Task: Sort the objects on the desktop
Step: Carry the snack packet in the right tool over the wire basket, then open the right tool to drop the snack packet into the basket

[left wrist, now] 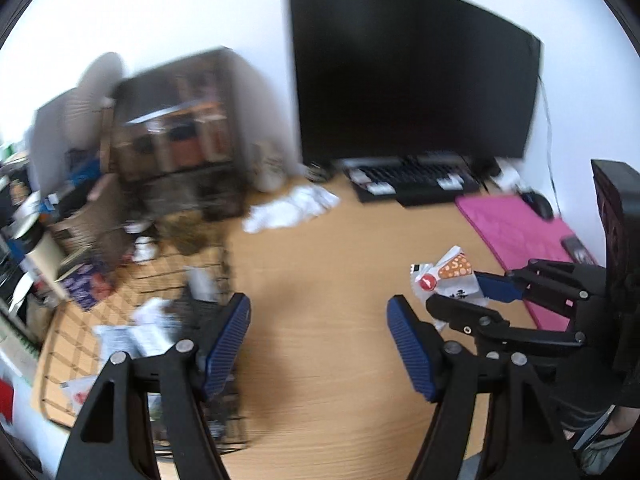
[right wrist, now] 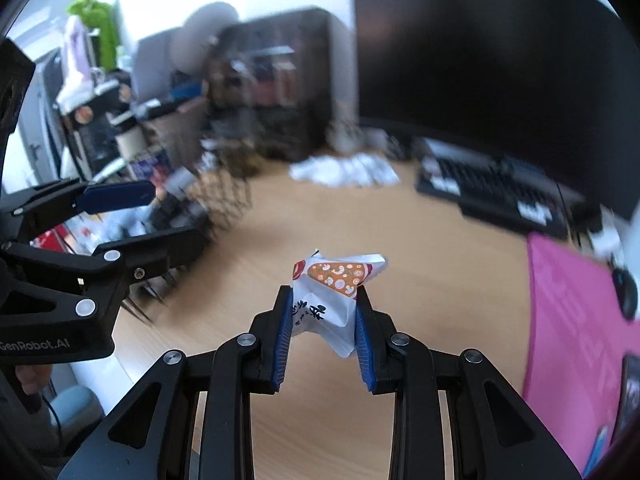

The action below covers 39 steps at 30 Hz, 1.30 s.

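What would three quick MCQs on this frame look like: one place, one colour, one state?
1. Where does the mat lie?
A. right of the keyboard
B. inside the basket
C. on the monitor

2. What colour are the pads on the fingers?
A. red
B. blue
C. yellow

3. What state is the right gripper in?
A. open, empty
B. shut on nothing
C. shut on the packet

Answers:
1 A, the pink mat sits on the desk beside the keyboard's right end.
2 B, ribbed blue pads show.
3 C, both fingers press the packet; the left gripper is open.
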### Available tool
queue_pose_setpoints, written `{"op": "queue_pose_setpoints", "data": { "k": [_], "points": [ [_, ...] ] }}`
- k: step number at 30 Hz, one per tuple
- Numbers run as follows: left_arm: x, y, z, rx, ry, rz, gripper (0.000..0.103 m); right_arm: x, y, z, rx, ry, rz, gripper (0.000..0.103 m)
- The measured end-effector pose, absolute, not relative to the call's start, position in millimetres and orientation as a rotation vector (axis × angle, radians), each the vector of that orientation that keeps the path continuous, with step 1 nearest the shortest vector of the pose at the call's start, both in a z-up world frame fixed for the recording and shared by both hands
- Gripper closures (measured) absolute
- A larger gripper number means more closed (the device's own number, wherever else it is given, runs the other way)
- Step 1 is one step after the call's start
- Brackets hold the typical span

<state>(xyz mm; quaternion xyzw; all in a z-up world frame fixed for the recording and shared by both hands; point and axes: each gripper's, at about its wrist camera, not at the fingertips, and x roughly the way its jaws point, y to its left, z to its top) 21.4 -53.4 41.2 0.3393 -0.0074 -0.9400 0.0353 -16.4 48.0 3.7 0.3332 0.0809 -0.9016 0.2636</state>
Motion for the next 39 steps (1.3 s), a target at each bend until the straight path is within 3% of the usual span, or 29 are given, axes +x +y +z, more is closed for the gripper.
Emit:
{"op": "queue_pose_setpoints", "data": {
  "k": [12, 24, 39],
  "points": [
    [85.5, -186.4, 70.1, 0.829, 0.26, -2.659, 0.028, -1.7, -86.5, 44.4, 0.731, 0.31, -2.242, 0.074],
    [99.7, -227.2, 36.1, 0.93, 0.239, -2.49, 0.025, 7.8, -159.5, 14.2, 0.769, 0.363, -2.098, 0.074],
    [104.0, -233.6, 26.9, 0.957, 0.256, -2.464, 0.025, 5.5, -173.0, 3.8, 0.784, 0.385, -2.077, 0.071]
  ]
}}
